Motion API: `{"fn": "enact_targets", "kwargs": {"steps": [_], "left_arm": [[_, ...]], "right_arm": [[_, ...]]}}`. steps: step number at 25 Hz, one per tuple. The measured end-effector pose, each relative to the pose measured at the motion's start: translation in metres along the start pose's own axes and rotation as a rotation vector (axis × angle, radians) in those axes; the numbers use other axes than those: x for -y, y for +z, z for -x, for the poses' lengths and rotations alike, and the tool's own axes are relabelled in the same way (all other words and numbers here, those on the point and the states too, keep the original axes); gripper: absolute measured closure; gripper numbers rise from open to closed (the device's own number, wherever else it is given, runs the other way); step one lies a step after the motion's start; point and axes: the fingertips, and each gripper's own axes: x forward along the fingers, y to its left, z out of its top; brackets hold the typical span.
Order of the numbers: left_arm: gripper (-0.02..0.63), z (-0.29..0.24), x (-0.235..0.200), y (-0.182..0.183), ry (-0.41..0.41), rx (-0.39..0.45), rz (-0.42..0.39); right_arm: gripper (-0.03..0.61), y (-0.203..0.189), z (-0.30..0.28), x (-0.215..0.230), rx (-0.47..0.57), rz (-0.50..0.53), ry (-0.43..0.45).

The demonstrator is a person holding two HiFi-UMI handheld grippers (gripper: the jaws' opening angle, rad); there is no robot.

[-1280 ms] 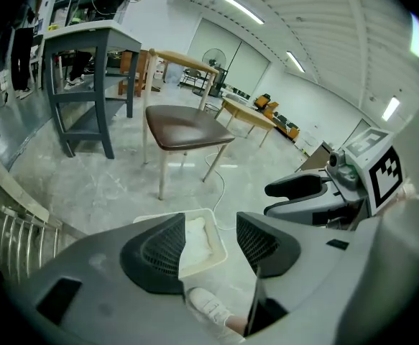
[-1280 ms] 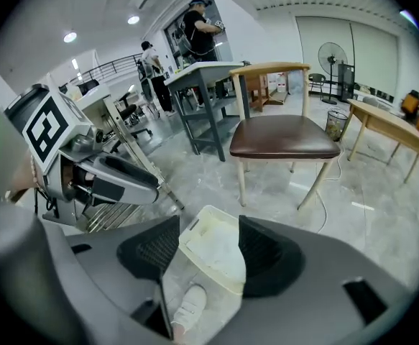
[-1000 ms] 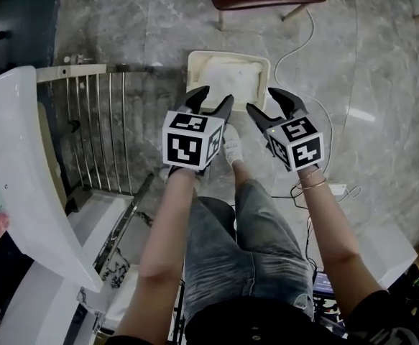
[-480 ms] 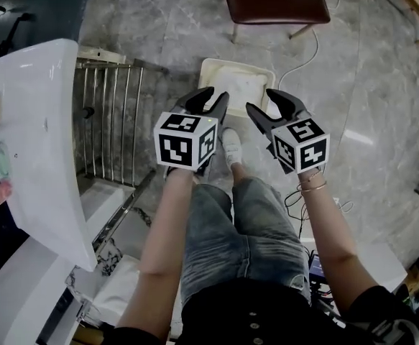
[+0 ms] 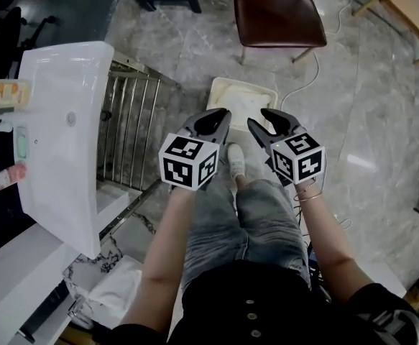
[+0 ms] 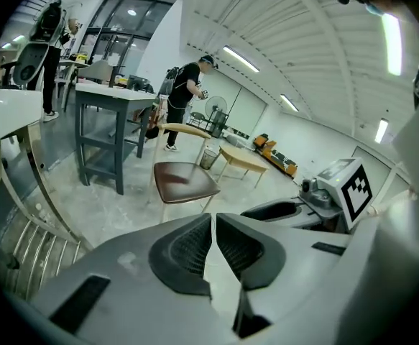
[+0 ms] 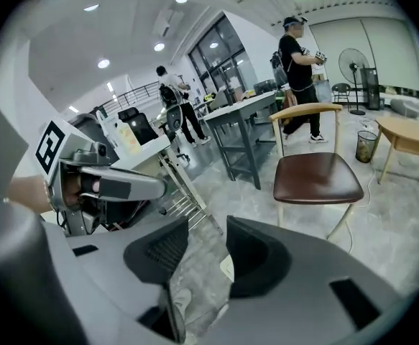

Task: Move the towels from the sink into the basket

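The white sink (image 5: 58,142) stands at the left of the head view; I see no towel in its basin. The cream basket (image 5: 220,90) sits on the floor ahead of my feet with a white towel (image 5: 251,99) lying in it. Both grippers hang side by side above my knees, just short of the basket. My left gripper (image 5: 222,115) (image 6: 213,218) has its jaws closed together with nothing between them. My right gripper (image 5: 261,118) (image 7: 205,228) stands open and holds nothing.
A brown chair (image 5: 279,13) (image 7: 317,178) stands beyond the basket. A steel rail rack (image 5: 126,128) sits between sink and basket. Bottles (image 5: 4,92) line the counter at far left. A white cable (image 5: 317,56) trails over the floor. People stand far off.
The left gripper's jaws, apart a second ago, have closed. The head view has swung so that the whole sink and the chair now show. Both grippers stay level above the knees.
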Motion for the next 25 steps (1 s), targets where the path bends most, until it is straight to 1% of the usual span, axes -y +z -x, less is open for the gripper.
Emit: {"fn": "enact_targets", "kwargs": {"steps": [4,8,9,10,11,13,16,20,23,25], "left_arm": [[0.586,0.022,0.013,0.002,-0.016,0.013,-0.009],[0.588,0.041,0.014,0.015,-0.024,0.049,-0.004],[0.588,0.046,0.013,0.019,-0.025,0.057,-0.008],[0.591,0.051,0.013,0.023,-0.025,0.062,-0.012],[0.592,0.057,0.013,0.026,-0.025,0.062,-0.019],[0.594,0.069,0.012,0.033,-0.02,0.059,-0.046],[0.595,0.088,0.008,0.043,-0.007,0.067,-0.084],[0.595,0.112,0.002,0.053,0.035,0.11,-0.106],[0.597,0.129,0.002,0.059,0.024,0.134,-0.101],[0.597,0.137,0.004,0.062,0.005,0.132,-0.108]], "right_arm": [[0.448,0.009,0.009,-0.019,0.007,0.009,0.035],[0.488,0.021,0.014,-0.037,0.022,0.04,0.048],[0.517,0.025,0.015,-0.041,0.031,0.054,0.039],[0.56,0.029,0.017,-0.045,0.037,0.072,0.025],[0.577,0.032,0.019,-0.049,0.04,0.091,0.014],[0.577,0.038,0.023,-0.061,0.043,0.117,0.016],[0.577,0.054,0.028,-0.082,0.065,0.132,0.05],[0.577,0.079,0.041,-0.105,0.104,0.152,0.053],[0.577,0.096,0.046,-0.121,0.124,0.174,0.05],[0.577,0.103,0.048,-0.132,0.12,0.193,0.06]]}}
